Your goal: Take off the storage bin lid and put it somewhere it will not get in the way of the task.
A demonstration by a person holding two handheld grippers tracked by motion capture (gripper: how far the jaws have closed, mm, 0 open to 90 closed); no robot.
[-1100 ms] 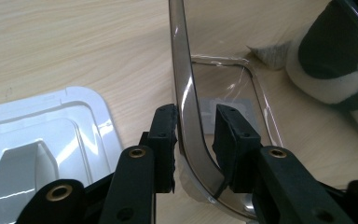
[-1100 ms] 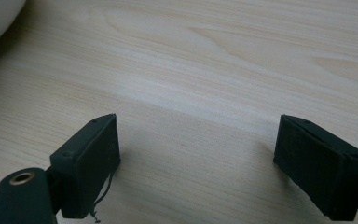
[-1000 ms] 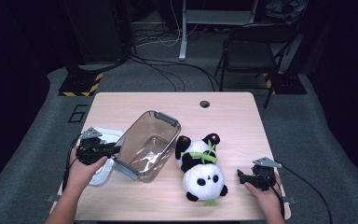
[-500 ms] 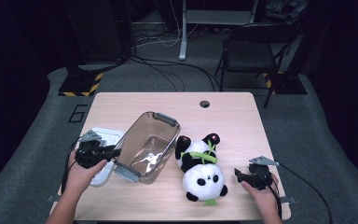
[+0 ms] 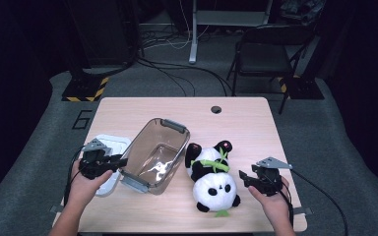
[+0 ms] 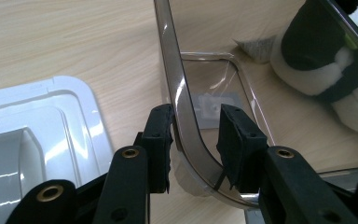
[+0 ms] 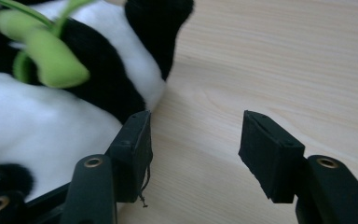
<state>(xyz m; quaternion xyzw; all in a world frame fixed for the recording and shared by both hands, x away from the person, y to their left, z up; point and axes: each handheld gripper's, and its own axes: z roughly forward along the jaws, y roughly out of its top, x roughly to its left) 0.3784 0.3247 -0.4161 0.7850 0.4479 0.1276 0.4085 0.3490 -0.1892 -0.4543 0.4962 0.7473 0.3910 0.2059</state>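
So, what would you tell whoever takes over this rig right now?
Left tool: shut on the rim of the clear bin.
Right tool: open, jaws have just been closing, nothing between them, close beside the panda plush.
The panda plush lies on the table right of the bin; the white lid lies left of it.
Done: lid off, bin empty.
Left: probably grip the panda plush and put it in the bin.

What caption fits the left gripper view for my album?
Left gripper pinching the rim of the smoky clear plastic bin, white plastic lid beside it, on the wooden table.
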